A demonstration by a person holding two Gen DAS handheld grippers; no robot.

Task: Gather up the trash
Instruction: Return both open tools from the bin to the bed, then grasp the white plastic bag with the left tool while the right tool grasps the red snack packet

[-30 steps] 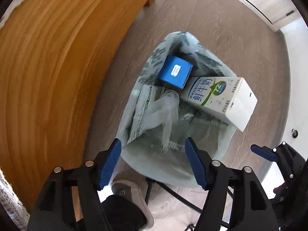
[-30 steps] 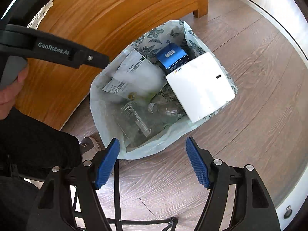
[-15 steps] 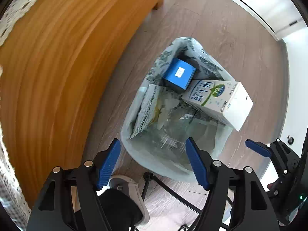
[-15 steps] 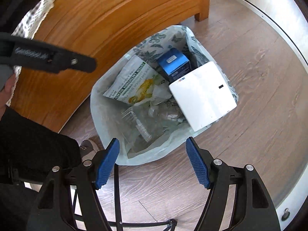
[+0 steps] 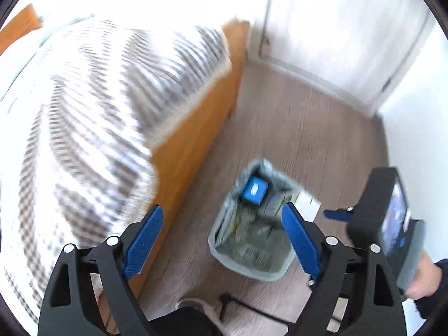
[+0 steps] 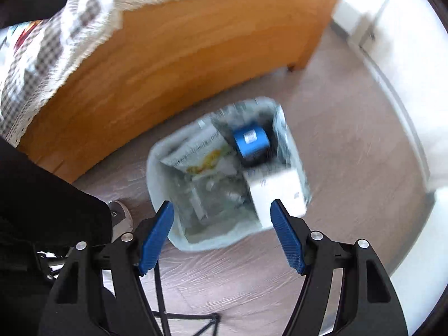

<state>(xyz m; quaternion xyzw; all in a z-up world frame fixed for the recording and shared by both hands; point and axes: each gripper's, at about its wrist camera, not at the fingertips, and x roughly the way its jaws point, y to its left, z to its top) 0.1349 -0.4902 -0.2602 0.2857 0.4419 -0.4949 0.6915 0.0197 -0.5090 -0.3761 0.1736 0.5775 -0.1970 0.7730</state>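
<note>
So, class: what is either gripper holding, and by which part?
Nothing. The left gripper, its jaws opening, and the right gripper are both empty above the trash bag.

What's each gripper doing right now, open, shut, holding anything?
Left gripper: jaws opening, nothing between them, above the trash bin.
Right gripper: open, empty, above the same bin.

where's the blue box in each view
Left wrist: blue box at the far end of the bin, lower centre-right, above the left gripper.
Right wrist: blue box in the bin's upper right, mid-frame.
Shared landmark: the white carton beside it.
</note>
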